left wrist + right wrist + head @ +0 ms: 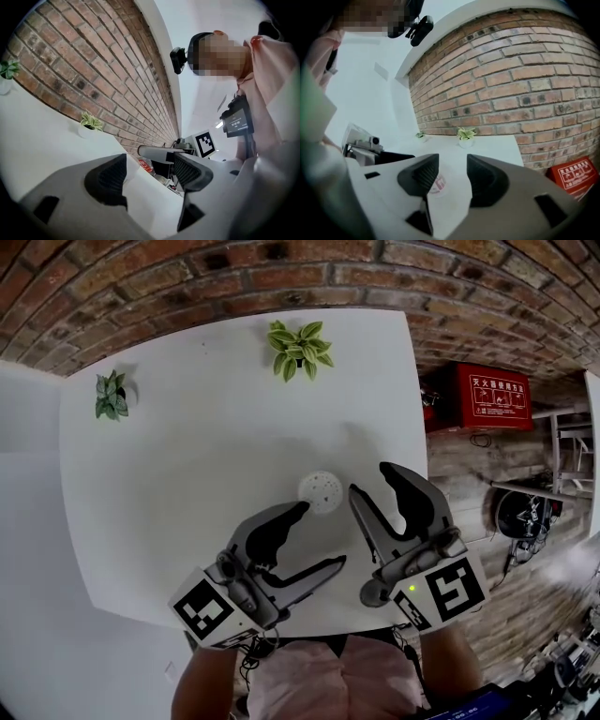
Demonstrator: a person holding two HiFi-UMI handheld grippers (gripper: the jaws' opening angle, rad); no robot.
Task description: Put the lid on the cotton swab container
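White table [187,474] is carrying swab container [321,491] just ahead of jaw tips; L gripper [322,534] & R gripper [370,480] are gaping wide, empty.

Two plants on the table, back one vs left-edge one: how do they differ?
Colour: the back plant has pale yellow-green leaves; the left plant is darker green.
Size: the back plant looks fuller, the left plant smaller.
Place: the back plant stands near the brick wall, the left plant at the table's left edge in the head view.
Shared: both upright in white pots.
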